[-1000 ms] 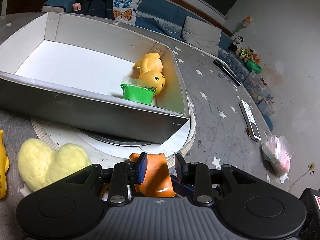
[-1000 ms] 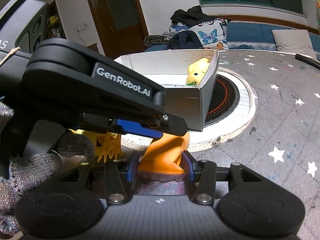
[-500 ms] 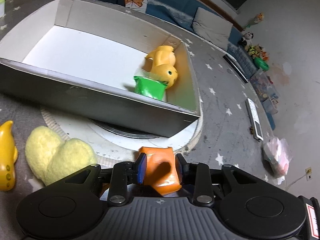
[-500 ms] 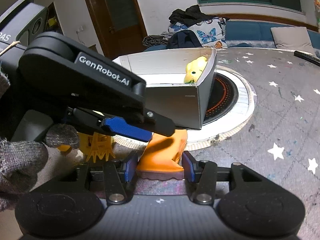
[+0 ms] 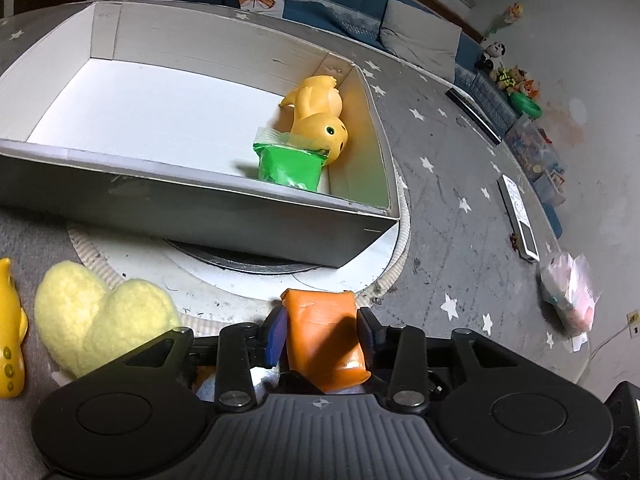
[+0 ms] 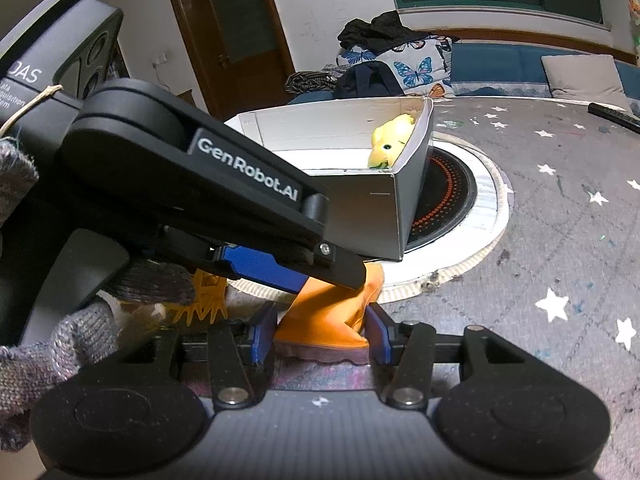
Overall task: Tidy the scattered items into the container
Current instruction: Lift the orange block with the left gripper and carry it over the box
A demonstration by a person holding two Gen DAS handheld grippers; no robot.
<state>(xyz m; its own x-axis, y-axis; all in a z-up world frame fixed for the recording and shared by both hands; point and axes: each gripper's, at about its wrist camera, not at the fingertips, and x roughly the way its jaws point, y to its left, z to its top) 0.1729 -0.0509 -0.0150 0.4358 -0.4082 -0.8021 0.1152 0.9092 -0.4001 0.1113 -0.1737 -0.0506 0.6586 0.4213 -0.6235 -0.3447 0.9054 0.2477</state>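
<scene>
Left wrist view: both left tongs [image 5: 322, 332] and right tongs [image 6: 320, 338] pinch the orange boot [image 5: 325, 340]

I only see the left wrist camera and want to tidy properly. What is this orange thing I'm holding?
Observer: The right wrist view shows an orange boot with a flat sole.
Operator: Where's my other hand-held gripper?
Observer: The right hand-held gripper has its fingers on either side of the boot's foot. I cannot tell whether they are squeezing it.
Operator: Is anything hiding nearby?
Observer: A yellow spiky toy sits on the table just behind the boot.
</scene>
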